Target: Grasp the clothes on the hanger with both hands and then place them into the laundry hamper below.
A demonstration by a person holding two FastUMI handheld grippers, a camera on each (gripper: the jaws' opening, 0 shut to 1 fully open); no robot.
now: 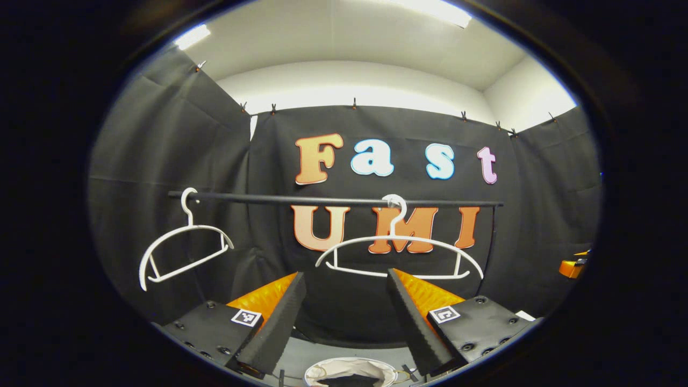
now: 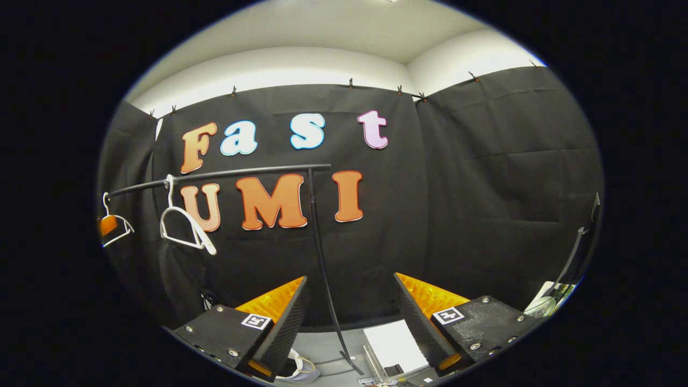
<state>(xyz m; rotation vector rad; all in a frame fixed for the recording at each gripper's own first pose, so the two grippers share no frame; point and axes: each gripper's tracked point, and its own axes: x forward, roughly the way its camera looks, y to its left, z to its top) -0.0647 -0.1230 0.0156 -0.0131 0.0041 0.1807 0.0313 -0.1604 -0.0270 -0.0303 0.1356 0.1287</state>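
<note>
Both hangers (image 1: 399,252) on the rail (image 1: 333,200) hang bare; the hamper (image 1: 350,372), bottom centre, lies directly below the left gripper (image 1: 346,312), dark cloth inside; both grippers gape wide, holding nothing

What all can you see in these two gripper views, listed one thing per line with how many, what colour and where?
Hangers: two, white, bare, on the rail; a second one hangs tilted near the rail's left end in the left gripper view.
Rail: one, black, horizontal, in front of the booth's cloth wall.
Rail upright: one, black, at the rail's end in the right gripper view.
Laundry hamper: one, white rim with something dark inside, on the floor below the rail.
Left gripper: one, jaws open, nothing between them.
Right gripper: one, jaws open, nothing between them; in the left gripper view a small part of it shows at the right edge.
</note>
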